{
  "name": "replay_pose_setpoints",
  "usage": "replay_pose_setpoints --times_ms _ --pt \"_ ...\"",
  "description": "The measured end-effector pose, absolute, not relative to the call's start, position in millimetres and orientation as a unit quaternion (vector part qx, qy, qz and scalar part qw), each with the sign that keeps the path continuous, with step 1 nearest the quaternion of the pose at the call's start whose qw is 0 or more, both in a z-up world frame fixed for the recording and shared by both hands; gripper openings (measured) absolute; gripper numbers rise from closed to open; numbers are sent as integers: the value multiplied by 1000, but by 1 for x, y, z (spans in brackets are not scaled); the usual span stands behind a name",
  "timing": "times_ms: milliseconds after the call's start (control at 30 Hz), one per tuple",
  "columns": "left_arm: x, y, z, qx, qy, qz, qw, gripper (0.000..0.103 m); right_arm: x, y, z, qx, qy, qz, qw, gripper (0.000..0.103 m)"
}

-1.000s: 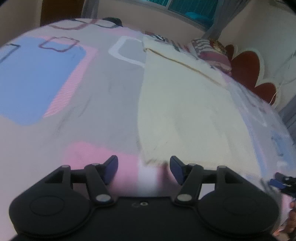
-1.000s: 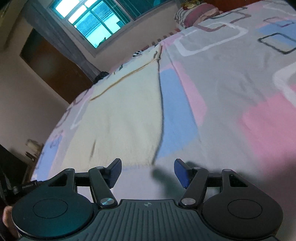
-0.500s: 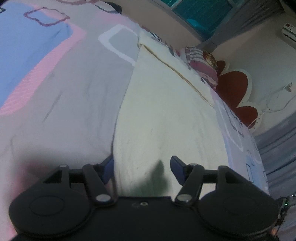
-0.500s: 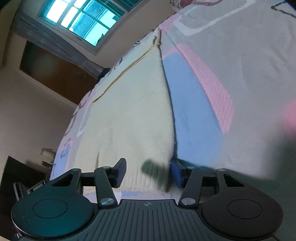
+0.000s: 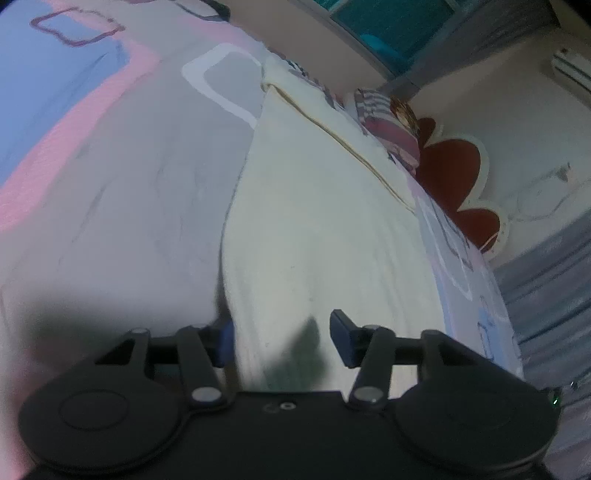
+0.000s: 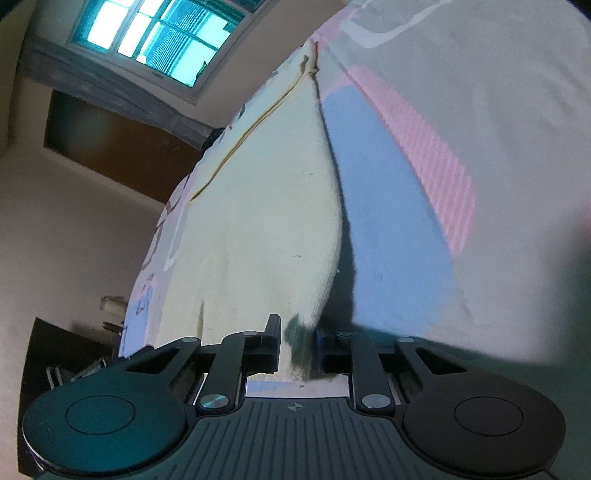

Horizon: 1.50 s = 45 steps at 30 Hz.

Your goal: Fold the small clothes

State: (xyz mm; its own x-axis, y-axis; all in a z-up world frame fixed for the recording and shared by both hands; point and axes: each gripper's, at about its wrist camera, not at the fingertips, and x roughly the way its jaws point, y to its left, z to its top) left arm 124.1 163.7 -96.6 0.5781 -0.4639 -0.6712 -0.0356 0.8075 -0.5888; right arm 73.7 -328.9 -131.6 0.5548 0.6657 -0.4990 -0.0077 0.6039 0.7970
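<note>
A cream cloth (image 5: 314,221) lies flat on the patterned bed sheet (image 5: 110,166); it also shows in the right wrist view (image 6: 266,229). My left gripper (image 5: 282,338) is open, its fingers straddling the cloth's near left corner, low on the bed. My right gripper (image 6: 297,345) has closed in on the cloth's near right corner, with the fabric pinched between the fingers.
A striped pillow (image 5: 388,122) and a red flower-shaped headboard (image 5: 454,173) lie beyond the cloth. A window (image 6: 159,33) and a dark door (image 6: 118,147) are on the far wall. The bed's edge and a dark cabinet (image 6: 55,350) are at the left.
Both grippers came down and forward onto the cloth's near corners. The right gripper's fingers narrowed onto the corner; the left gripper stayed open.
</note>
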Motion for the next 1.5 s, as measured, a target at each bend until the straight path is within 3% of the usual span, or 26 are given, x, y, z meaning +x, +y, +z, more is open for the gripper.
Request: replay_pose_setpoints --times_ms 33,67,333,533,933,1067,1200,1500 --pt "122 163 -97 -271 445 -126 844 20 73 -328 -130 382 423 215 793 7" --pt "121 162 -100 -260 453 -122 844 5 71 -329 -131 377 428 217 792 5" --pt "115 169 -107 -293 430 -107 847 4 69 -321 -127 369 416 211 804 4" --pt "105 181 -67 -313 384 -105 862 3 52 -336 -76 383 355 223 823 3" --pt "249 168 35 -297 310 -141 892 3 182 -331 32 350 291 204 867 3" --pt "323 165 42 -295 312 -140 892 3 249 -332 48 366 284 181 868 3" --pt "389 162 19 -287 327 -137 890 3 324 -333 34 368 300 161 866 3" --pt "488 169 -65 -266 398 -122 869 3 436 -323 -65 389 364 115 838 3"
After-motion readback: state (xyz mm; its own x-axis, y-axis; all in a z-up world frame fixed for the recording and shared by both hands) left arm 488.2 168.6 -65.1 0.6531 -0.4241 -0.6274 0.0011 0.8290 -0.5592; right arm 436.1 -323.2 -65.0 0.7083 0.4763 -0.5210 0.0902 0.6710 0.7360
